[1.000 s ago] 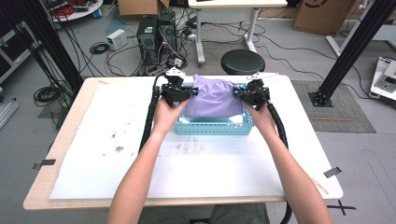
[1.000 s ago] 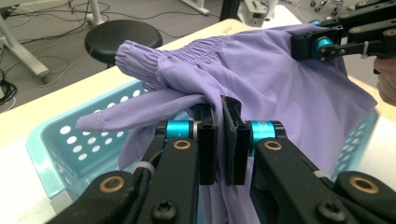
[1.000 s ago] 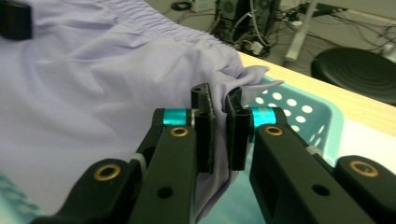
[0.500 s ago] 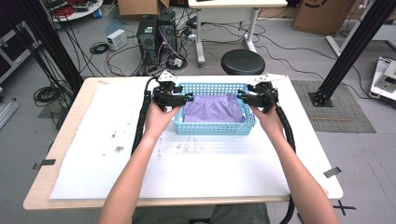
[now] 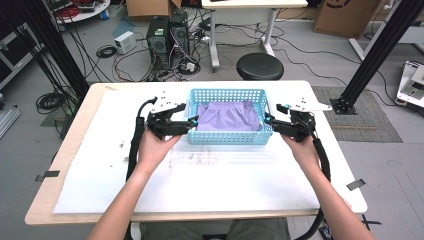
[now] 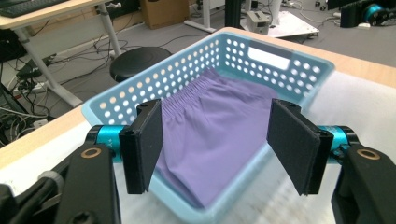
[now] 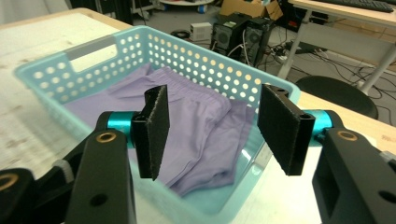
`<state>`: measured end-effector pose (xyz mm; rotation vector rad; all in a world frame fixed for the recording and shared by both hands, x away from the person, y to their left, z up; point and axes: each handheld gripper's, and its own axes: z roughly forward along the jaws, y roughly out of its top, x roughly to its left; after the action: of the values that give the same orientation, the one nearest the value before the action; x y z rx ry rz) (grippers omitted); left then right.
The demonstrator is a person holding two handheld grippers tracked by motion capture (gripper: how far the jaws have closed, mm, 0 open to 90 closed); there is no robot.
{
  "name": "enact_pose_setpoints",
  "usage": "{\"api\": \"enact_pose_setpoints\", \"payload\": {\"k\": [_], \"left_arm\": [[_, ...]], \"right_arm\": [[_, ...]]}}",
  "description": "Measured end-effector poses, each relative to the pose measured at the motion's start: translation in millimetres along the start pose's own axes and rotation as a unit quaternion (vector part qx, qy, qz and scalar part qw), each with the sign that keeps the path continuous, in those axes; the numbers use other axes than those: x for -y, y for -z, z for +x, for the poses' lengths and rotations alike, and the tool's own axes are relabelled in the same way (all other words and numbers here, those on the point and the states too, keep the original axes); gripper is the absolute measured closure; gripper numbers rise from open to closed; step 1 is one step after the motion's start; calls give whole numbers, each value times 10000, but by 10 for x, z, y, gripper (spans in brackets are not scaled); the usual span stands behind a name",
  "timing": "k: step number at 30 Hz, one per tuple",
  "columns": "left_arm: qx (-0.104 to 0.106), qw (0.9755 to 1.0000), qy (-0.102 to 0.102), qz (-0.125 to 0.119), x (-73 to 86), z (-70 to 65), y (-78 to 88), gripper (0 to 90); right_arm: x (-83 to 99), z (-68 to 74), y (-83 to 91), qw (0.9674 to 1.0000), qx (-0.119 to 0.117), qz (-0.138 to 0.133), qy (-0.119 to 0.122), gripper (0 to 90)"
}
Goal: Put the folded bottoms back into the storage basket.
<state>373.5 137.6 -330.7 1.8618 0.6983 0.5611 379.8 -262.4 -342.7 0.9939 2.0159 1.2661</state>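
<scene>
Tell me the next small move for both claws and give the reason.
Probably draw both away from the basket. The purple shorts lie inside it, and the left claw and right claw have just been opening, with nothing between their jaws.

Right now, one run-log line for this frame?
left gripper: open, empty | right gripper: open, empty | purple shorts: in blue basket

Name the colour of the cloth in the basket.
Purple, the cloth; the left gripper view shows it best.
</scene>
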Motion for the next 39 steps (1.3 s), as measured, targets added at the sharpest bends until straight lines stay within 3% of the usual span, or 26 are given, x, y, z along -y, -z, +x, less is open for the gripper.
{"api": "enact_pose_setpoints", "payload": {"k": [8, 10, 17, 23, 32, 39], "left_arm": [[-144, 9996, -91, -237, 261, -250, 258, 350], [-152, 9995, -76, -265, 392, -339, 287, 347], [-116, 9995, -41, -286, 600, -448, 343, 331], [-122, 9996, 9, -252, 747, -474, 365, 307], [-186, 9995, 177, -209, 974, -433, 372, 271], [-192, 9994, 202, -215, 1013, -448, 377, 271]], "right_arm": [[235, 138, 250, 9999, -98, -120, 59, 415], [336, 193, 315, 9998, -150, -122, 19, 408], [522, 234, 385, 9998, -150, -109, -40, 385], [662, 228, 413, 9997, -158, -77, -161, 360], [814, 297, 450, 9999, -142, 9, -50, 348], [882, 317, 403, 9999, -128, 60, 3, 344]]}}
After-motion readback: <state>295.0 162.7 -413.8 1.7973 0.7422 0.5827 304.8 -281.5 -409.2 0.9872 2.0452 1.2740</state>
